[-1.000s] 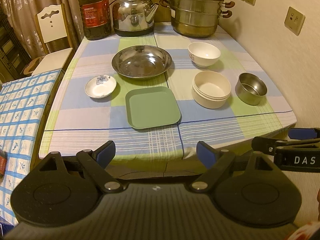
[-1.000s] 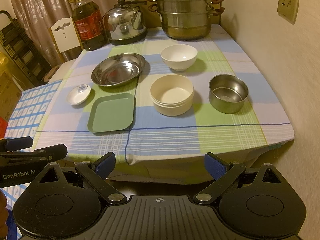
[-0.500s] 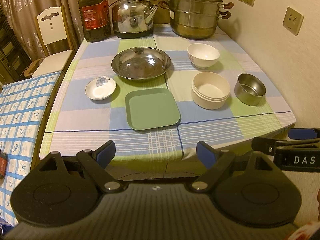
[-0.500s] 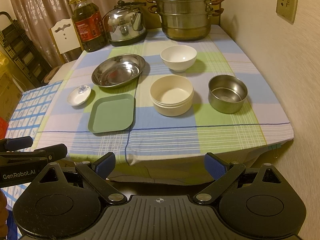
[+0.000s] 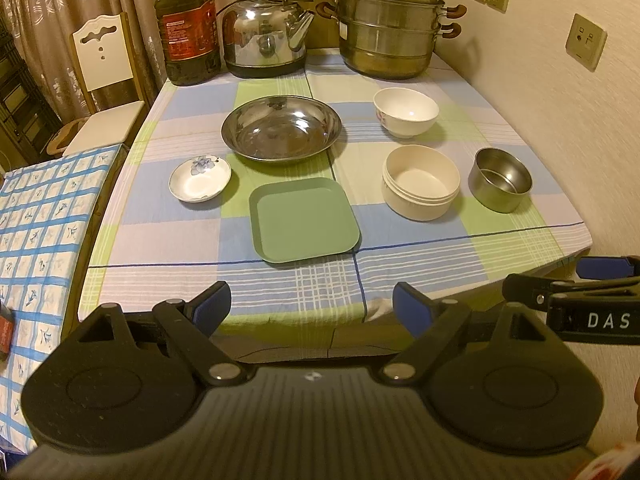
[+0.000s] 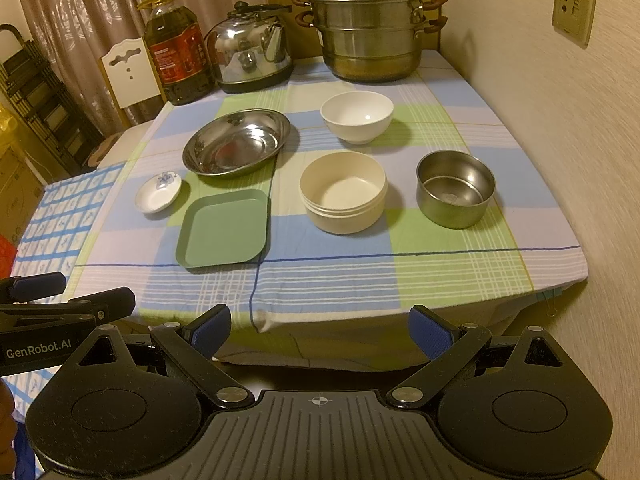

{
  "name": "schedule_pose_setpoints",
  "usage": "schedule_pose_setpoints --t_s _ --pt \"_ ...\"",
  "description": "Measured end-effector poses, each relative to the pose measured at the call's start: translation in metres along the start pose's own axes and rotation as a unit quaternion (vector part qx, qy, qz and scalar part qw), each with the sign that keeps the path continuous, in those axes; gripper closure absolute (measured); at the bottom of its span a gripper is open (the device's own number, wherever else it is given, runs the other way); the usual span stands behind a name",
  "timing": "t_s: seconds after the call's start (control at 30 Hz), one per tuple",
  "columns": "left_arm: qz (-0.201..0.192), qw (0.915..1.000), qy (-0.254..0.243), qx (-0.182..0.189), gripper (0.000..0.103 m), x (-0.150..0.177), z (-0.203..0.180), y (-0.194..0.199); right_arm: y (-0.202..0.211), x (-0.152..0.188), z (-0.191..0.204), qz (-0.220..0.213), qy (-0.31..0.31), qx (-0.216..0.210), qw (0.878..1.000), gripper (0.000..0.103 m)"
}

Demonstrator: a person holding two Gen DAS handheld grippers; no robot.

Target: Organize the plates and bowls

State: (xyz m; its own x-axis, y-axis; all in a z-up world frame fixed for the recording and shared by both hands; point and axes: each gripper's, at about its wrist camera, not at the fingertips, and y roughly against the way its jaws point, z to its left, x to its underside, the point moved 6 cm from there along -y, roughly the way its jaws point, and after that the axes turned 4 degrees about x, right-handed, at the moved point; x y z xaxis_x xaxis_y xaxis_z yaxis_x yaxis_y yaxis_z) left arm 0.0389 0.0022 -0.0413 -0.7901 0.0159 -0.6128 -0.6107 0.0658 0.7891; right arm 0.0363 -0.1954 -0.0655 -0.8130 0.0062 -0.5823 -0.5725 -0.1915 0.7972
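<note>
On the checked tablecloth lie a green square plate [image 5: 305, 219] [image 6: 224, 227], a wide steel dish [image 5: 281, 129] [image 6: 237, 142], a small flowered saucer [image 5: 199, 179] [image 6: 157, 193], a white bowl [image 5: 405, 111] [image 6: 357, 116], stacked cream bowls [image 5: 421, 182] [image 6: 343, 191] and a steel bowl [image 5: 501, 179] [image 6: 455, 188]. My left gripper [image 5: 311, 307] is open and empty, before the table's front edge. My right gripper [image 6: 320, 326] is open and empty, also short of the front edge. Each gripper shows at the side of the other's view.
At the table's back stand an oil bottle [image 5: 187, 24], a steel kettle [image 5: 266, 34] and a stacked steamer pot [image 5: 388, 26]. A wall runs along the right side. A chair [image 5: 105, 80] and a blue-checked surface [image 5: 36, 216] are on the left.
Both views have crept slightly forward toward the table. Nothing on the table has moved and both grippers stay open.
</note>
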Motion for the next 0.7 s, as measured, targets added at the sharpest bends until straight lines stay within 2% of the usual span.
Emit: schedule_pose_setpoints --t_s 0.7 --pt "0.004 1.0000 0.004 -0.004 0.016 -0.0053 -0.0040 -0.0054 -0.0044 -0.0038 -0.0006 0.003 0.002 -0.006 1.000 0.008"
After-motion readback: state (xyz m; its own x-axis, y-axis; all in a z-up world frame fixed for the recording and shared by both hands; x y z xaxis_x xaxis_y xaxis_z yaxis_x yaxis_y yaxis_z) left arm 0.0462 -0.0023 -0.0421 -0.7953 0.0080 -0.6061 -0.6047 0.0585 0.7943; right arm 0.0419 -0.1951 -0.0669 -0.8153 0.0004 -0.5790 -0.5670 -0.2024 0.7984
